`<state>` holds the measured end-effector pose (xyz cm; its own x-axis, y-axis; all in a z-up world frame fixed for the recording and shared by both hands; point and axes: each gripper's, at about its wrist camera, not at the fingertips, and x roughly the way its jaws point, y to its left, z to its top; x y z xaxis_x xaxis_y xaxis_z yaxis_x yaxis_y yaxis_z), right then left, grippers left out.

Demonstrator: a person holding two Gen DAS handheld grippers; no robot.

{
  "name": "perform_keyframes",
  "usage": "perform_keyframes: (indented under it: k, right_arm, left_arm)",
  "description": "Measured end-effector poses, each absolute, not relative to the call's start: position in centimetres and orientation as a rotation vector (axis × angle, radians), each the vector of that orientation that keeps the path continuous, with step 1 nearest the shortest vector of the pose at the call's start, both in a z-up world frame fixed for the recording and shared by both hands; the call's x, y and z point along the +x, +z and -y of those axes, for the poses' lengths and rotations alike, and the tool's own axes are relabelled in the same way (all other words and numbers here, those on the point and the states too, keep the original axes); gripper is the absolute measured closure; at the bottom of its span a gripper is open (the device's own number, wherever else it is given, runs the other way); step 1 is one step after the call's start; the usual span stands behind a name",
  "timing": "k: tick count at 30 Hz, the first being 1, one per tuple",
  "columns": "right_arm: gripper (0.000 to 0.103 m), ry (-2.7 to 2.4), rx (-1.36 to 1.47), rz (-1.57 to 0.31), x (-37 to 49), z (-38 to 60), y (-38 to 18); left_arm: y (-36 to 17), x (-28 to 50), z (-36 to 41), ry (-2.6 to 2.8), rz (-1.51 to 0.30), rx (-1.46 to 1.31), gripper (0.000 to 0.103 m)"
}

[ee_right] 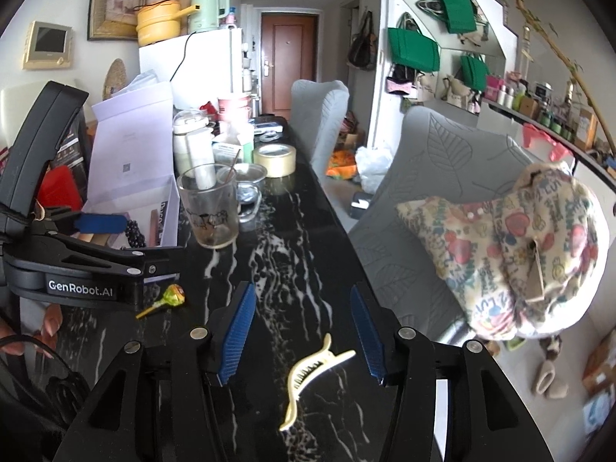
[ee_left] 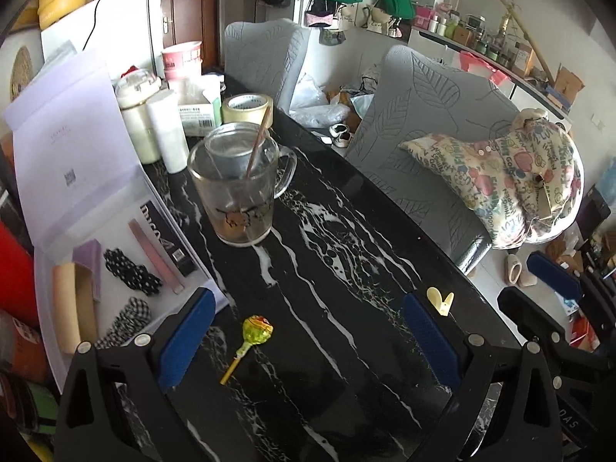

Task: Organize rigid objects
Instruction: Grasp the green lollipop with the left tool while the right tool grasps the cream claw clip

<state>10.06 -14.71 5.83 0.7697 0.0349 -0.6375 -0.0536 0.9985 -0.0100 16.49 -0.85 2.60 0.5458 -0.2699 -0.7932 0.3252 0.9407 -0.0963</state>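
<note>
A yellow-wrapped lollipop [ee_left: 252, 340] lies on the black marble table [ee_left: 346, 238], between the fingers of my open left gripper [ee_left: 308, 331]. It also shows in the right wrist view [ee_right: 165, 301]. A cream hair claw clip [ee_right: 308, 373] lies between the fingers of my open right gripper [ee_right: 304, 331]; its tip [ee_left: 440, 300] shows in the left wrist view. An open white box [ee_left: 115, 269] at the left holds hair ties, a pink stick and small boxes. Both grippers are empty and hover just above the table.
A glass mug [ee_left: 240, 184] with a stick stands mid-table. Behind it are a tape roll [ee_left: 248, 109], white bottles [ee_left: 169, 134] and cups. Grey chairs [ee_left: 419, 146] with a patterned cushion [ee_left: 512, 181] line the table's right edge.
</note>
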Motion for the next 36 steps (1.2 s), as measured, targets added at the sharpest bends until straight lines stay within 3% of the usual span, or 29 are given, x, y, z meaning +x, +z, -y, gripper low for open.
perform_keyframes:
  k: [33,36]
  right_arm:
    - [0.051,0.032,0.082,-0.870,10.7,17.0,-3.5]
    - [0.046,0.037,0.072,-0.887,11.0,16.8,-4.1]
  left_arm:
    - [-5.8,17.3,-0.4,-0.376,-1.040,0.098,0.003]
    - [-6.2,17.9,-0.6,-0.367,-1.031,0.110,0.003]
